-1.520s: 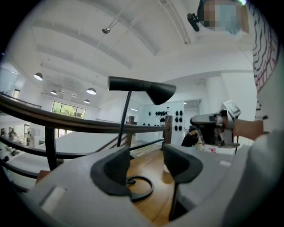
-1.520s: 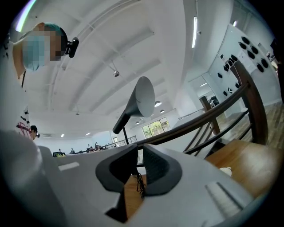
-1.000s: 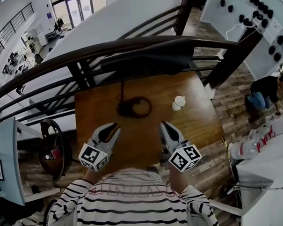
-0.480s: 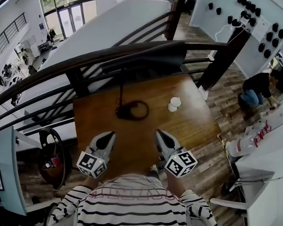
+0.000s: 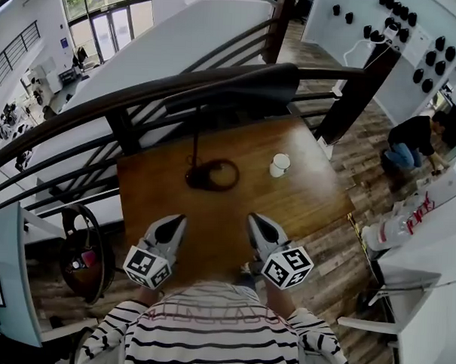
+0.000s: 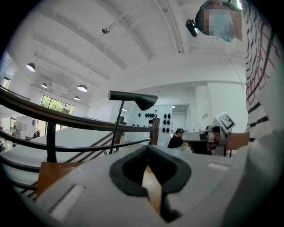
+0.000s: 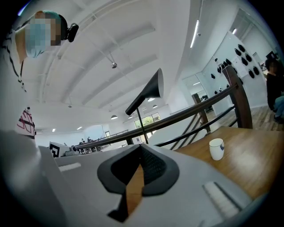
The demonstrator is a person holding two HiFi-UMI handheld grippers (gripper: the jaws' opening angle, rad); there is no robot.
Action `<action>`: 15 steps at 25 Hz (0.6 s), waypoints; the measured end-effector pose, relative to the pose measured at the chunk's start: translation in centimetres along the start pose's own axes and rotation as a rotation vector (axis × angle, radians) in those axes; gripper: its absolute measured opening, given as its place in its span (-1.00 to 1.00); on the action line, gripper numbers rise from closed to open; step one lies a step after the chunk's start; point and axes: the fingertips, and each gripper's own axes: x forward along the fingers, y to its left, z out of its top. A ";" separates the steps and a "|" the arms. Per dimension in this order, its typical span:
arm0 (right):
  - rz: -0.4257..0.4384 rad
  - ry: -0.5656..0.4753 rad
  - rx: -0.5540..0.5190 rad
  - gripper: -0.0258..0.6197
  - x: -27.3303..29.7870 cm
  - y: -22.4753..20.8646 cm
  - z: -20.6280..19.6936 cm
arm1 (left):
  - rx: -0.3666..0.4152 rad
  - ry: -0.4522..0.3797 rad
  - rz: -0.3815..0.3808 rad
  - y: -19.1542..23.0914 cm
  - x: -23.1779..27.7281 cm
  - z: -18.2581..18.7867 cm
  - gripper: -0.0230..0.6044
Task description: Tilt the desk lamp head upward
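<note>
A black desk lamp stands at the far side of the wooden table (image 5: 303,199). Its ring base (image 5: 213,174) rests on the wood, and a thin stem (image 5: 195,138) carries the long dark head (image 5: 239,91) above it. In the left gripper view the lamp head (image 6: 135,98) points right and slightly down. The right gripper view catches the same head (image 7: 148,91) from below. My left gripper (image 5: 176,222) and right gripper (image 5: 255,220) hover side by side over the near table edge, well short of the lamp. Both are shut and hold nothing.
A white cup (image 5: 279,165) stands right of the lamp base. A dark curved railing (image 5: 80,111) runs behind the table. A steering wheel (image 5: 86,243) sits at the left. At the far right a person (image 5: 411,140) crouches, with white furniture (image 5: 415,223) nearer to me.
The left gripper's jaws have gone from open to shut. Both grippers have drawn back a little toward me. The lamp and cup have not moved.
</note>
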 end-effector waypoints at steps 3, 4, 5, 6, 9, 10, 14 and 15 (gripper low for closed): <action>0.000 0.001 0.002 -0.92 0.0 0.0 0.0 | 0.000 -0.001 -0.004 -0.2 0.1 0.1 -0.92; 0.000 0.003 0.002 -0.92 -0.1 0.0 0.0 | -0.001 0.001 -0.005 -0.3 0.1 0.1 -0.92; -0.001 0.004 0.001 -0.92 -0.2 -0.1 0.0 | -0.003 0.002 -0.006 -0.5 0.2 0.1 -0.92; -0.001 0.005 0.000 -0.92 -0.2 -0.2 0.0 | -0.004 0.004 -0.007 -0.6 0.2 0.0 -0.92; 0.000 0.004 -0.004 -0.92 -0.2 -0.4 0.0 | 0.000 0.003 -0.010 -0.7 0.4 -0.1 -0.92; 0.000 0.003 -0.005 -0.92 -0.2 -0.4 0.1 | 0.000 0.003 -0.010 -0.7 0.4 -0.1 -0.92; -0.001 0.003 -0.004 -0.92 -0.2 -0.5 0.2 | 0.002 0.001 -0.010 -0.7 0.5 -0.1 -0.92; -0.002 0.004 -0.003 -0.92 -0.2 -0.4 0.2 | 0.002 0.000 -0.010 -0.7 0.5 -0.1 -0.92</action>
